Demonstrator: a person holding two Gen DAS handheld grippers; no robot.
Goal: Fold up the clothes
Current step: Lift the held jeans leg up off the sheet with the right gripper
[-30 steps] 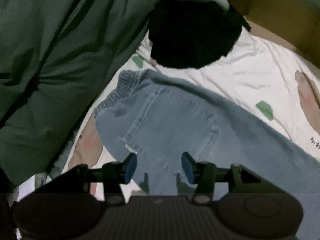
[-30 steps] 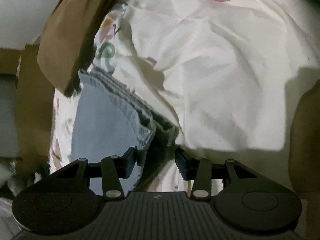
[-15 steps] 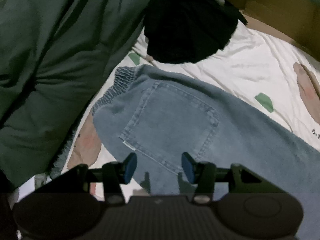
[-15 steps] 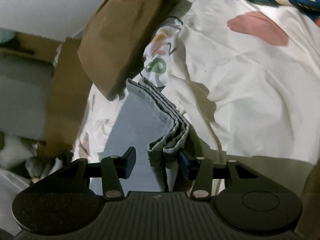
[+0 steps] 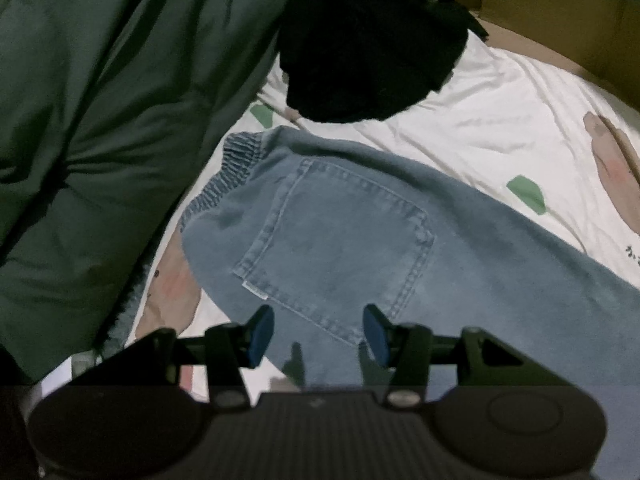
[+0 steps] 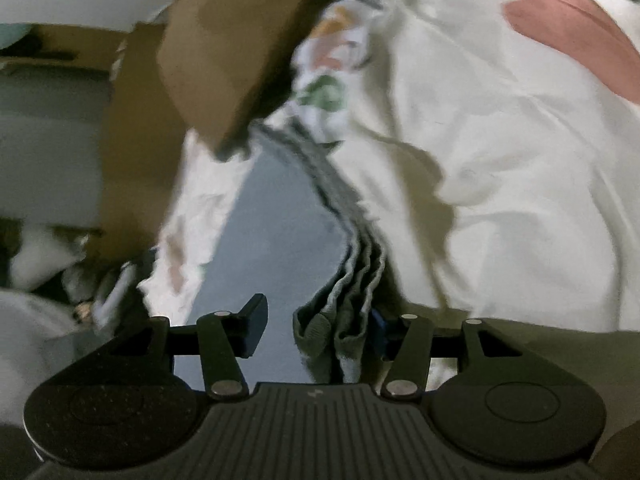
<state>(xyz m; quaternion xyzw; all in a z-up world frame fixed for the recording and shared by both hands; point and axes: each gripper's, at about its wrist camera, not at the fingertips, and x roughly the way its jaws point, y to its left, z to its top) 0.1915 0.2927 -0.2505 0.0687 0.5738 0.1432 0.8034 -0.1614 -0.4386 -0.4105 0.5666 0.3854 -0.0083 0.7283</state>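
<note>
Light blue jeans [image 5: 340, 232] lie flat on a white patterned sheet [image 5: 500, 120], back pocket up and elastic waistband at the upper left. My left gripper [image 5: 318, 334] hovers open over the pocket's lower edge, with nothing between its blue pads. In the right wrist view the jeans' leg [image 6: 280, 232] runs away from me, and its stacked hem layers [image 6: 340, 320] stand between the fingers of my right gripper [image 6: 318, 324]. The hems lean against the right pad. A gap separates them from the left finger [image 6: 256, 322], so the jaws are open.
A thick green duvet [image 5: 100, 140] fills the left side and a black garment [image 5: 368, 52] lies beyond the waistband. A brown cushion [image 6: 228, 60] sits just past the leg's far end. Brown cardboard [image 6: 132, 160] borders the bed, with clutter at the lower left.
The right gripper has swung and rolled. The hems that lay beside its left finger now stand between the fingers. In the left view the jeans have settled flat and the gripper has stayed put.
</note>
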